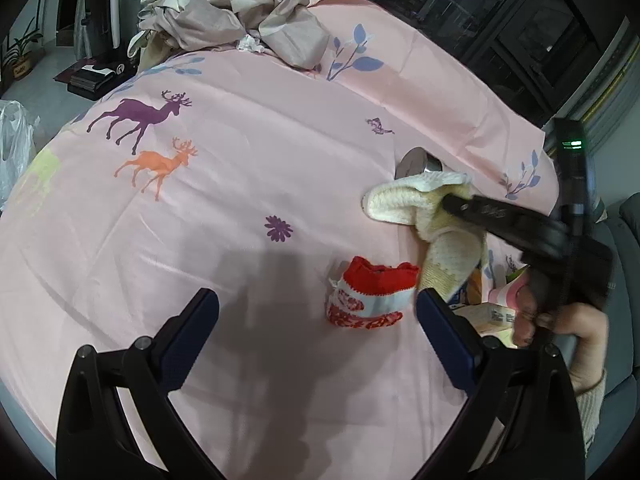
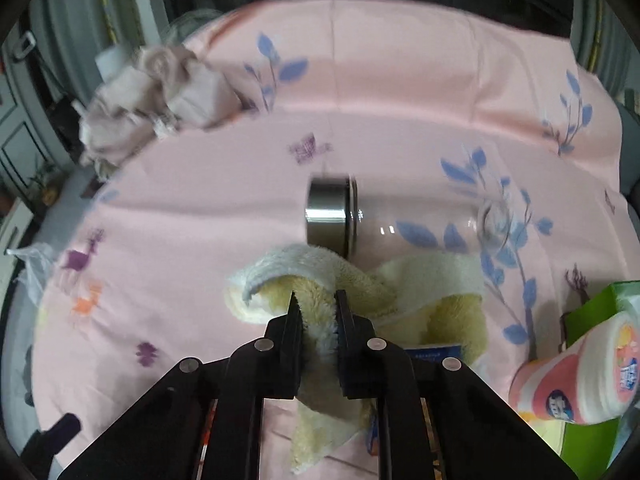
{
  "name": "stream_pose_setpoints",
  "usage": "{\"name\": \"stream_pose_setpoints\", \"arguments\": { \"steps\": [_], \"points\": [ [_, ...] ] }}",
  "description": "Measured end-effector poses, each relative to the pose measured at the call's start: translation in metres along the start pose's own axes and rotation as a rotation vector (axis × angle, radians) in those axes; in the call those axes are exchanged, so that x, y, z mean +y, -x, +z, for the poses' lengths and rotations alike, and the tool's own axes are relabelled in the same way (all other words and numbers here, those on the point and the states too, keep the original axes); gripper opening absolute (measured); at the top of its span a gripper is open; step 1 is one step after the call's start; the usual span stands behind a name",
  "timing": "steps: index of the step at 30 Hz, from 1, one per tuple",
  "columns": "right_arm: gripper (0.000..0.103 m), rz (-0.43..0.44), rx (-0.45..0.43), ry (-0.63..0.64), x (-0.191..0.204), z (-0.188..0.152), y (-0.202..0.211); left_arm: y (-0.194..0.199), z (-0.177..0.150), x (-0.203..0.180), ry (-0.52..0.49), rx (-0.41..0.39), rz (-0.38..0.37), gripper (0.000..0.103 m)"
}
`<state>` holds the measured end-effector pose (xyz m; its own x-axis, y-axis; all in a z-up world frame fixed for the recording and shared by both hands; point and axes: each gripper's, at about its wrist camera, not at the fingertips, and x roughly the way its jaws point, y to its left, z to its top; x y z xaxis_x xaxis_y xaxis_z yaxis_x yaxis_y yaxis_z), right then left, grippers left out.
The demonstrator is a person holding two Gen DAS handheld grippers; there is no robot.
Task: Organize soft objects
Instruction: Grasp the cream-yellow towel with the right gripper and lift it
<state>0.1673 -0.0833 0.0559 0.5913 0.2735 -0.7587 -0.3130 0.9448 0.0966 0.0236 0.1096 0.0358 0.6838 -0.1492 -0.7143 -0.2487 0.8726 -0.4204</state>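
Note:
A fluffy cream-yellow towel (image 2: 320, 280) hangs from my right gripper (image 2: 316, 300), which is shut on a fold of it just above the pink printed sheet (image 2: 380, 92). In the left wrist view the same towel (image 1: 412, 200) droops from the right gripper (image 1: 448, 200) at the right. A small red and white sock (image 1: 370, 296) lies on the sheet (image 1: 240, 184) just ahead of my left gripper (image 1: 316, 312), which is open and empty, the sock nearer its right finger.
A clear bottle with a steel cap (image 2: 360, 216) lies on its side behind the towel. A crumpled beige cloth heap (image 1: 240, 12) sits at the far side. A wipes pack (image 2: 580, 376) and a green box (image 2: 600, 308) lie at the right.

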Motion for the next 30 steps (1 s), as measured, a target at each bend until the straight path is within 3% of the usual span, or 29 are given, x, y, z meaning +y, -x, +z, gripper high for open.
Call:
{"name": "stream_pose_setpoints", "arguments": {
  "steps": [6,12,17,20,24,27,30],
  "points": [
    [0.014,0.174,-0.142,-0.009,0.003,0.004,0.076,0.006,0.003,0.005,0.025,-0.020,-0.016,0.098],
    [0.014,0.337,-0.206,0.023,0.002,-0.017,0.139,0.014,0.010,0.018,0.080,-0.047,-0.025,0.098],
    [0.014,0.392,-0.102,-0.015,-0.012,-0.058,0.140,0.022,0.015,0.028,0.132,-0.077,-0.062,0.098],
    [0.014,0.365,-0.035,-0.017,-0.019,-0.087,0.123,0.018,0.014,0.023,0.114,-0.046,-0.089,0.098],
    [0.014,0.315,0.103,-0.039,-0.030,-0.122,0.081,0.007,0.002,-0.004,0.006,0.036,-0.138,0.098],
    [0.014,0.237,0.151,-0.009,-0.032,-0.133,0.064,-0.002,-0.011,-0.029,-0.118,0.099,-0.178,0.098],
    [0.014,0.245,0.181,0.000,-0.035,-0.138,0.060,-0.014,-0.028,-0.049,-0.206,0.171,-0.191,0.089]
  ]
}}
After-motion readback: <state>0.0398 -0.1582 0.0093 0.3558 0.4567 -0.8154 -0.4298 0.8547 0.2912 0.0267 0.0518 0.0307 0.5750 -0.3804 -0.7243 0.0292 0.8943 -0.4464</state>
